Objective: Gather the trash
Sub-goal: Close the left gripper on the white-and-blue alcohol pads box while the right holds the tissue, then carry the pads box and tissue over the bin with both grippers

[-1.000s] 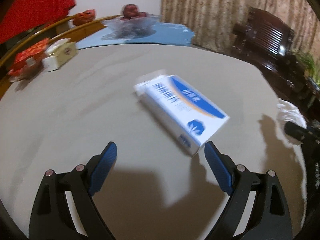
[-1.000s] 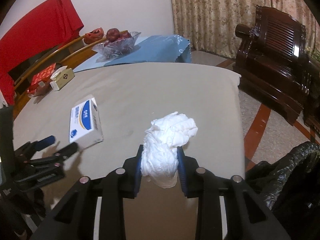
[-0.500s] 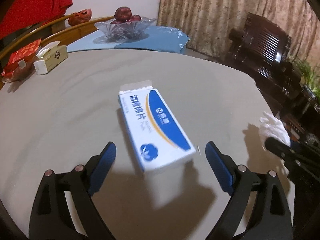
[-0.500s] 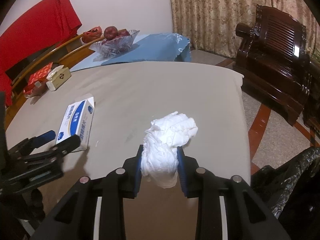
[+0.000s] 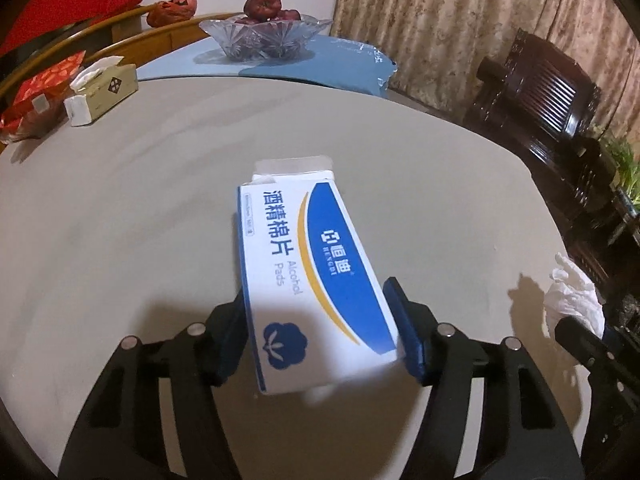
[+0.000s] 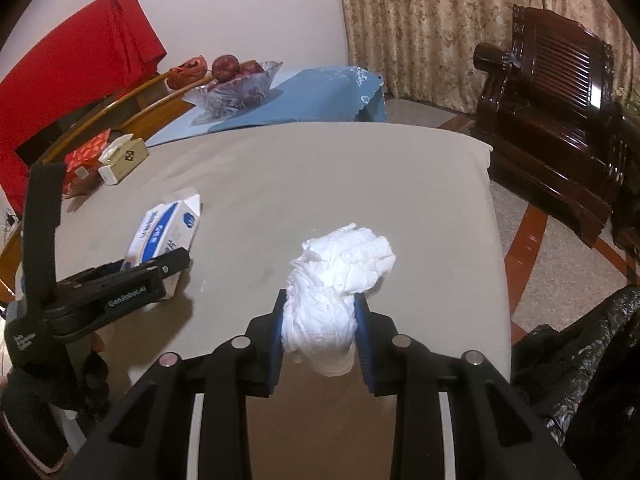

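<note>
A white and blue alcohol pads box (image 5: 308, 272) sits between the blue pads of my left gripper (image 5: 320, 328), which is shut on its near end; the box's far end points away over the grey table (image 5: 120, 208). The box (image 6: 168, 232) and left gripper (image 6: 132, 280) also show at the left of the right wrist view. My right gripper (image 6: 320, 324) is shut on a crumpled white tissue wad (image 6: 336, 280), held above the table's near right part. That wad (image 5: 572, 296) shows at the right edge of the left wrist view.
A black trash bag (image 6: 580, 360) lies on the floor right of the table. At the far left stand a tissue box (image 5: 104, 88) and a red packet (image 5: 36, 100). A glass fruit bowl (image 5: 264, 36) sits on a blue cloth behind. A dark wooden chair (image 6: 560, 100) stands far right.
My left gripper moved forward around the box and closed on its near end. The right gripper kept hold of the tissue wad and barely moved.
</note>
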